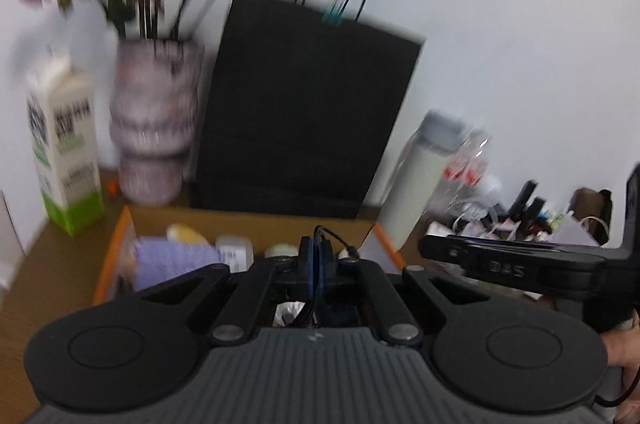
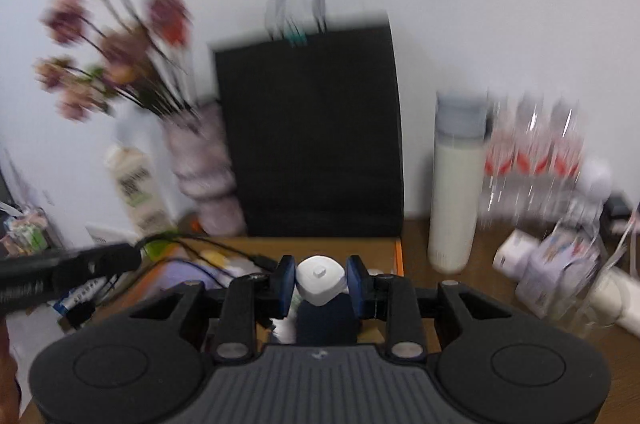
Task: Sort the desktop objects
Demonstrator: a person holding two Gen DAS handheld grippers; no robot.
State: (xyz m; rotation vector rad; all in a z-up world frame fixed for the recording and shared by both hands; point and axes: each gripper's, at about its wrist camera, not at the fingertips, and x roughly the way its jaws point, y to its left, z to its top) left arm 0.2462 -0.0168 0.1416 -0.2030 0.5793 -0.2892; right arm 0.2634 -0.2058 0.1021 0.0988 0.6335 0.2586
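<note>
White charger (image 2: pixel 320 279) is gripped by right gripper (image 2: pixel 320 282), its cable (image 1: pixel 335 238) pinched in closed left gripper (image 1: pixel 316 264); placement into cardboard box (image 1: pixel 120 236) is judged next.

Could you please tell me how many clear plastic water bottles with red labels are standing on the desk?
3, though blur may hide more. In the right wrist view they stand side by side along the wall, right of the white bottle: left water bottle, middle water bottle, right water bottle.
</note>
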